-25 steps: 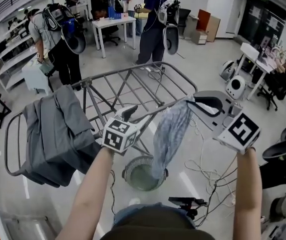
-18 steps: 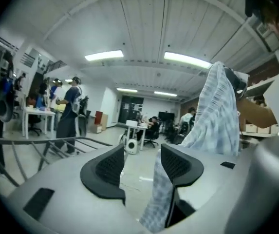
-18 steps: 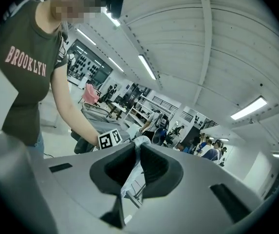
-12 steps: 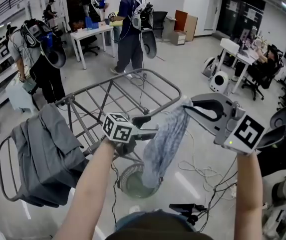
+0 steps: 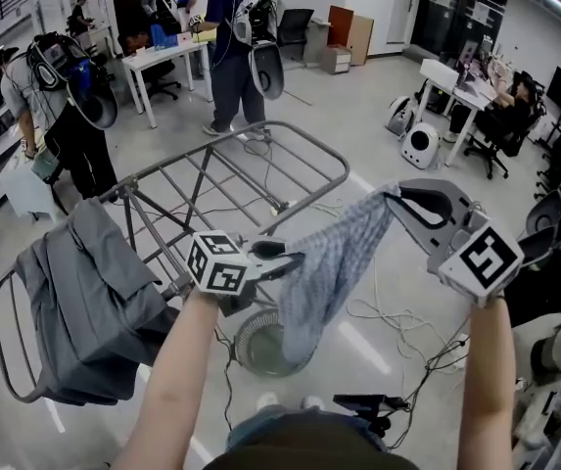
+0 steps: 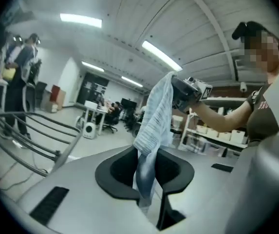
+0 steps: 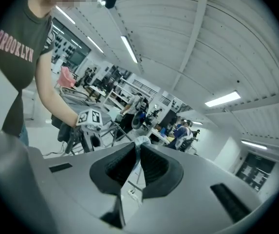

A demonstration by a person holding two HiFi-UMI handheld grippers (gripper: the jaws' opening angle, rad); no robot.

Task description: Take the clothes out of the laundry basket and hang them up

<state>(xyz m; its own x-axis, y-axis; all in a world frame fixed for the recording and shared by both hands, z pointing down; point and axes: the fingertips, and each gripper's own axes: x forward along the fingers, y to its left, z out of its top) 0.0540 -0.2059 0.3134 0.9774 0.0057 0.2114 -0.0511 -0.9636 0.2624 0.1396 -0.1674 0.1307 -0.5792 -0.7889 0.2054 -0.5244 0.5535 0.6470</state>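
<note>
- Spreading the pale blue cloth (image 5: 331, 262) between both grippers. It hangs above the laundry basket (image 5: 251, 346) and just in front of the drying rack (image 5: 260, 143). It is clear of the basket and not yet on a rail.
- Right gripper (image 5: 390, 196): jaws clenched on one bunched corner, held high at our right.
- Left gripper (image 5: 278, 260): jaws have just been closing with the cloth running between them. We read them as clamped on its edge lower down, and a loose tail hangs below.
- We judge the step in hand to be stretching the cloth flat before laying it over a rail.
- To do it well, grip firmly on both sides and draw the grippers apart until the span is taut. Then level the two so the top edge sits straight.
- Aim for a bare rail towards the right of the rack, since the grey garment (image 5: 84, 292) is draped over the left end.
- Lower until the cloth folds over the rail with about equal falls on each side, and only then loosen.
- Risk: the hanging tail could snag on the rack frame as we cross it.
</note>
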